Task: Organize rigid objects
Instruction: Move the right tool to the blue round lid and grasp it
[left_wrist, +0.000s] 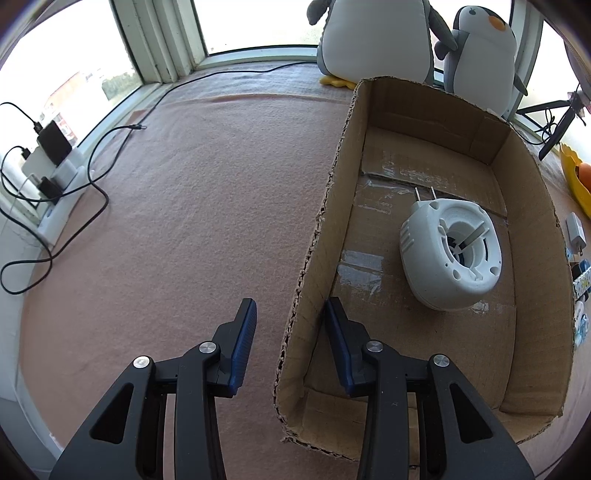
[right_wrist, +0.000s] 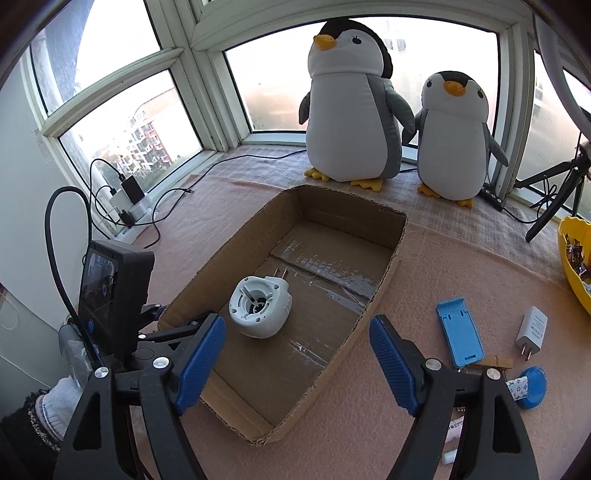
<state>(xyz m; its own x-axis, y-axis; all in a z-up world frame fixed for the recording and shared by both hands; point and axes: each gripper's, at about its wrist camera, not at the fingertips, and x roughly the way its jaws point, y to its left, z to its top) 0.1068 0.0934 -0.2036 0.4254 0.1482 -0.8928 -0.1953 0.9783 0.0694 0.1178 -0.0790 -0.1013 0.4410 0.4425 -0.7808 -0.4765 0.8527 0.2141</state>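
Cardboard box (right_wrist: 384, 254): open-topped, lying on the pink blanket (left_wrist: 184, 221) that covers the counter by the window; clear tape strips run across its floor.
White plug-in device (right_wrist: 260, 308): the one thing inside the box, lying on its side on the box floor near the middle, its two metal prongs pointing toward the far wall and its round hollow face turned up and outward (the same device shows in the left wrist view (left_wrist: 450, 254)).
Left hand-held gripper (left_wrist: 290, 314): its blue-padded fingers straddle the box's near left wall, one outside over the blanket, one inside the box; as closed as it goes, though the pads do not visibly press the cardboard.
Right hand-held gripper (right_wrist: 297, 332): released, jaws spread wide above the near end of the box, nothing between the pads.
Items outside the box, right side: a blue phone stand (right_wrist: 460, 332) lying flat, a white USB charger (right_wrist: 532, 328) just beside it, a wooden clothespin (right_wrist: 495, 362) and a blue round cap (right_wrist: 533, 386) nearer the camera.
Yellow bowl (right_wrist: 572, 280): at the right edge, holding wrapped pieces.
Plush penguins: a large one (right_wrist: 351, 107) and a small one (right_wrist: 454, 136) standing behind the box against the window.
Left edge: a power strip (right_wrist: 133, 206) with plugged-in adapters and black cables.
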